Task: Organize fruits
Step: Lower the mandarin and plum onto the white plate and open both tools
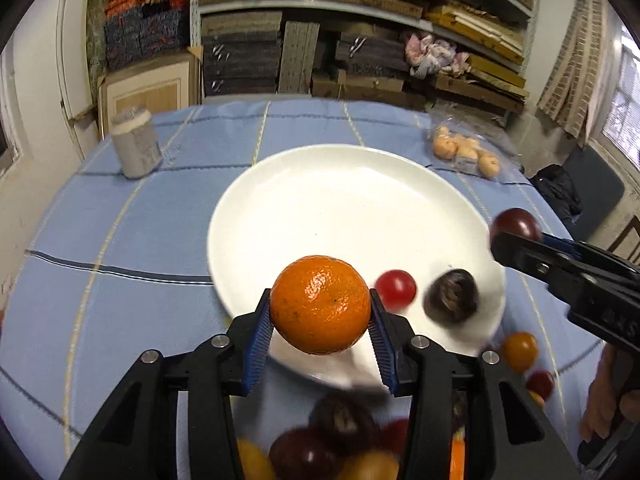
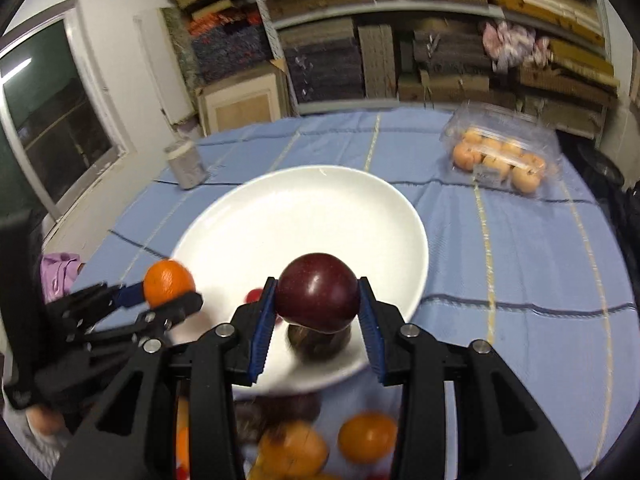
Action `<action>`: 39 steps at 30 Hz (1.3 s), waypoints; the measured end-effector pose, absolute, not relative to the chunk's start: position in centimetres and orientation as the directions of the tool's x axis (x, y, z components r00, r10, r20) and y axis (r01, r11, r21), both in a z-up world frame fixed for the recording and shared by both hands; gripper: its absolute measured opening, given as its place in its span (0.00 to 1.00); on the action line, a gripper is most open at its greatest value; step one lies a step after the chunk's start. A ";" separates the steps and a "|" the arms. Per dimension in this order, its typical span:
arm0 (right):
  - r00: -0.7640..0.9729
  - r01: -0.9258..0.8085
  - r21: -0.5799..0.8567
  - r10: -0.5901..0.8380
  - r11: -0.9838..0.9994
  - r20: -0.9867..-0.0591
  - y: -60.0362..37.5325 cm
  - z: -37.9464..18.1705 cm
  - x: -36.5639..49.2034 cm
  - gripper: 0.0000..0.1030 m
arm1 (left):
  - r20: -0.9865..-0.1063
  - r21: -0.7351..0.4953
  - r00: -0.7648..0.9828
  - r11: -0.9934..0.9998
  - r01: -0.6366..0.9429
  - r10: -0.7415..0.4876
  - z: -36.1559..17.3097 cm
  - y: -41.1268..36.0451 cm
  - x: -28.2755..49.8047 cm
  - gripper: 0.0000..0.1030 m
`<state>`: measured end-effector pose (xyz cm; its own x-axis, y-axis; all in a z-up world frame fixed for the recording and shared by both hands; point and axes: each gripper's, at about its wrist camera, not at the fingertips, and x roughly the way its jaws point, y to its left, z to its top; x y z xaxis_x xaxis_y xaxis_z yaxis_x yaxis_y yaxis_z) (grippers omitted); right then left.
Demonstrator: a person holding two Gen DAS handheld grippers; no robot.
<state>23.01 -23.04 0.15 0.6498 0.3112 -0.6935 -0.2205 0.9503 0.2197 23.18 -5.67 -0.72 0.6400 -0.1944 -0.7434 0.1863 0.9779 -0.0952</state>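
My left gripper (image 1: 320, 308) is shut on an orange mandarin (image 1: 320, 304) and holds it above the near rim of the white plate (image 1: 344, 208). My right gripper (image 2: 318, 300) is shut on a dark red plum (image 2: 318, 296) above the plate's (image 2: 280, 216) near edge; it also shows in the left wrist view (image 1: 516, 222). On the plate lie a small red tomato (image 1: 396, 289) and a dark round fruit (image 1: 451, 296). The left gripper with the mandarin (image 2: 168, 283) shows at the left in the right wrist view.
More loose fruits (image 1: 520, 350) lie on the blue checked tablecloth (image 1: 120, 220) near the plate's front edge. A clear plastic box of orange fruits (image 2: 500, 156) stands at the back right. A grey canister (image 1: 134, 144) stands at the back left. Shelves fill the back wall.
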 end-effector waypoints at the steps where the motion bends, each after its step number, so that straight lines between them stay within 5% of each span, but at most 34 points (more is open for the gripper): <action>1: 0.635 -0.216 0.222 0.309 0.951 -0.708 -22.9 -0.3 24.0 0.38 | -0.752 -0.104 0.629 0.978 0.182 -0.197 -1.1 -5.7 23.6 0.45; 5: 0.621 -0.185 0.245 0.307 0.952 -0.721 -23.5 -1.6 25.6 0.45 | -0.757 -0.096 0.626 0.980 0.176 -0.187 -2.0 -5.5 23.9 0.48; 7: 0.652 -0.170 0.280 0.321 0.945 -0.688 -24.7 -0.8 25.0 0.53 | -0.738 -0.082 0.651 0.981 0.174 -0.177 -1.3 -5.1 23.2 0.66; 9: 0.682 -0.163 0.301 0.327 0.940 -0.654 -25.8 0.3 23.4 0.54 | -0.716 -0.092 0.675 0.983 0.158 -0.176 -0.5 -4.5 22.4 0.70; 17: 0.812 -0.129 0.299 0.274 0.946 -0.515 -30.4 1.1 10.6 0.77 | -0.669 -0.143 0.730 0.988 0.058 -0.140 0.1 1.1 15.5 0.71; 23: 0.787 -0.119 0.377 0.319 0.919 -0.528 -31.6 -2.6 4.0 0.82 | -0.694 -0.119 0.713 0.993 0.023 -0.100 -2.1 3.0 11.0 0.71; 39: 0.766 -0.118 0.368 0.321 0.922 -0.558 -30.7 -3.5 3.1 0.86 | -0.728 0.000 0.685 0.998 0.065 -0.044 -4.2 1.0 12.2 0.71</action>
<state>3.15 -30.70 -3.46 0.7656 0.3205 -0.5578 -0.1178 0.9223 0.3682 12.25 0.97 -4.23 0.6846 -0.0444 -0.7276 0.0652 0.9979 0.0004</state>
